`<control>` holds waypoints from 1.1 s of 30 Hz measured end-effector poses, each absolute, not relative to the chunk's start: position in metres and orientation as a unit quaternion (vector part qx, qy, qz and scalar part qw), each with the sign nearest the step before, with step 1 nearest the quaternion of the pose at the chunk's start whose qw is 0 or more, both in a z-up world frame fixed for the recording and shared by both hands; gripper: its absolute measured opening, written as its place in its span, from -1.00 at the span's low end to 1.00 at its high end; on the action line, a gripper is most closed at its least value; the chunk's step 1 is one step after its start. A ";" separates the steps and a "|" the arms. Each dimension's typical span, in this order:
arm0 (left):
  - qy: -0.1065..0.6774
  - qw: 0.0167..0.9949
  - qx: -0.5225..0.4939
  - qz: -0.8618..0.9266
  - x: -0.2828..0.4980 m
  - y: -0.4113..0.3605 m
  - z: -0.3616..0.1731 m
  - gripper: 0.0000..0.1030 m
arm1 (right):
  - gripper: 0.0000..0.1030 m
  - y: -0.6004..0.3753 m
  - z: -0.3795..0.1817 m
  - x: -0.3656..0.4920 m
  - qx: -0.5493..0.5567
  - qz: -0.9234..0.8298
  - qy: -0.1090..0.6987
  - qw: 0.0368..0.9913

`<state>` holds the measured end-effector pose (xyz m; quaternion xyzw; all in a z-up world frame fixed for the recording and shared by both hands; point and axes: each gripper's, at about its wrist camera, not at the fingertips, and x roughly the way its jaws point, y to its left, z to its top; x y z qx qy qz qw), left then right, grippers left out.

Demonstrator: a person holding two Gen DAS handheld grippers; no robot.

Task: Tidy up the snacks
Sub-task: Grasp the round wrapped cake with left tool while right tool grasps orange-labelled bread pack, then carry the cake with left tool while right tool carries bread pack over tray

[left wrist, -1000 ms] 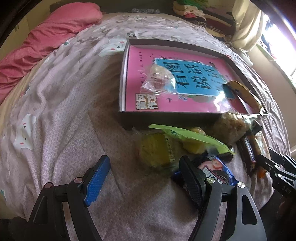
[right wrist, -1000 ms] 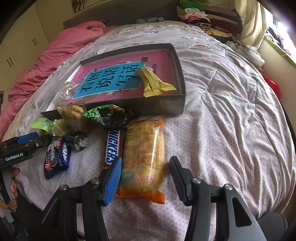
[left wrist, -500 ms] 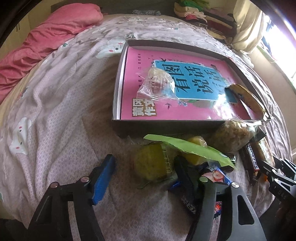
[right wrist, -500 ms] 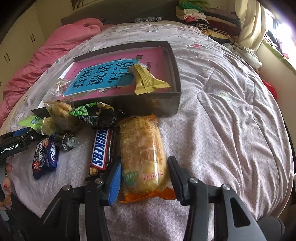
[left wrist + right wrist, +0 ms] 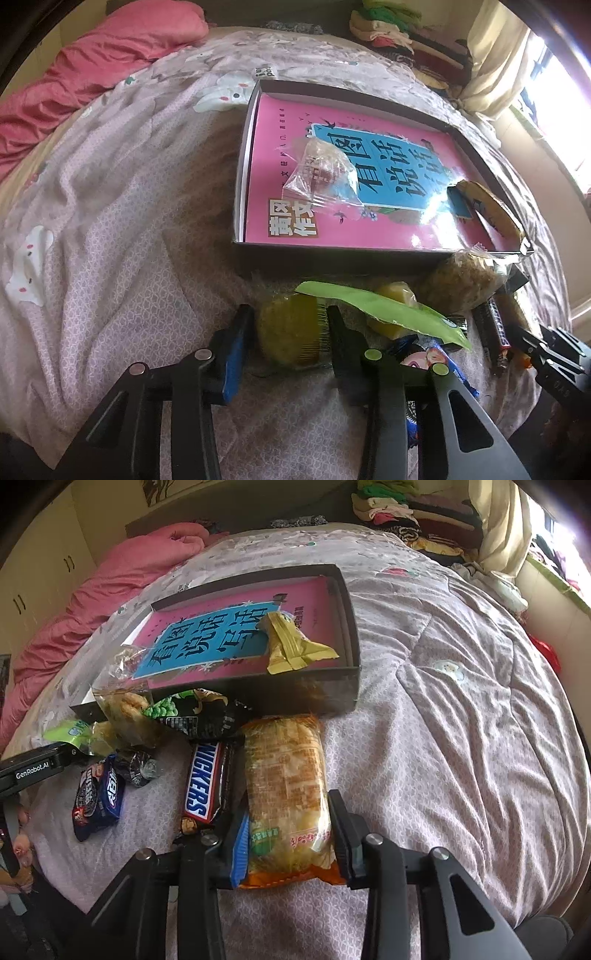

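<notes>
Now your left tool point(image 5: 290, 334) pinches the yellow-green pastry point(image 5: 290, 332) and your right tool point(image 5: 288, 830) clamps the orange cracker pack point(image 5: 286, 794), both on the bed just before the box point(image 5: 314, 698), ready to lift in.

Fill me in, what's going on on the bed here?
A person with two handheld grippers is sorting snacks into a dark box on the bed. The right gripper is clamped on a long orange-trimmed cracker pack; the left gripper brackets a yellow-green wrapped cake. Both snacks lie on the bedspread. A gold packet and a clear-wrapped pastry are already in the box.
</notes>
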<state>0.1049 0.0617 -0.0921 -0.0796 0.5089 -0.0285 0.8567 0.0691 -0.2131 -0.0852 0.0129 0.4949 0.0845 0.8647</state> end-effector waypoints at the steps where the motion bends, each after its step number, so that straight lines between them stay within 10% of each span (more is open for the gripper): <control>1: 0.509 0.857 -0.081 -0.030 0.104 0.063 -0.092 -0.22 | -0.26 -0.215 -0.085 0.069 0.016 0.085 0.496 0.864; 33: 0.490 0.868 -0.077 -0.005 0.081 0.090 -0.066 -0.23 | -0.27 -0.245 -0.058 0.056 0.057 0.048 0.457 0.886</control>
